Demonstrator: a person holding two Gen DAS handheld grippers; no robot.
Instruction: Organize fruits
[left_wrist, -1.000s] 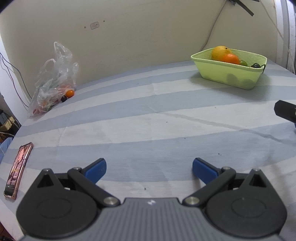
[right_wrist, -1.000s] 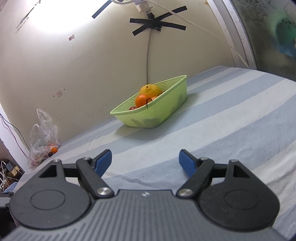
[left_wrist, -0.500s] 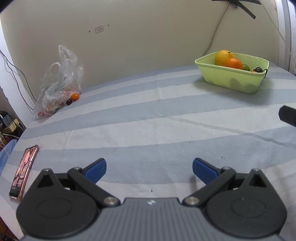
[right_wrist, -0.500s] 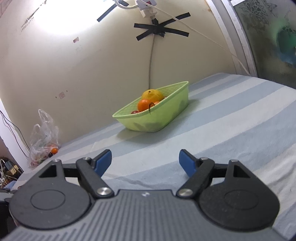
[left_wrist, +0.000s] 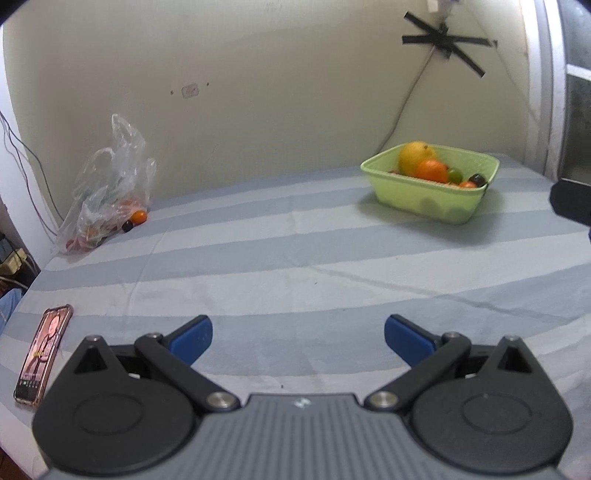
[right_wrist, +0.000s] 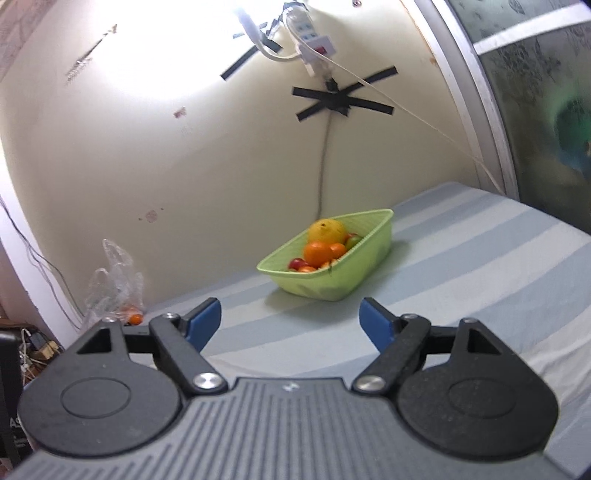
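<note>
Both grippers, left gripper (left_wrist: 297, 338) and right gripper (right_wrist: 290, 319), gape wide, empty; approach the small orange fruit (left_wrist: 139, 216) beside the clear plastic bag (left_wrist: 107, 188) low, then carry it to the pale green plastic basket (left_wrist: 428, 197).

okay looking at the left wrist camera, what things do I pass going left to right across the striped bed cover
Phone at the left edge → clear plastic bag of fruit by the wall → small orange fruit beside the bag → green basket of fruit → black edge of the right hand-held gripper.
</note>
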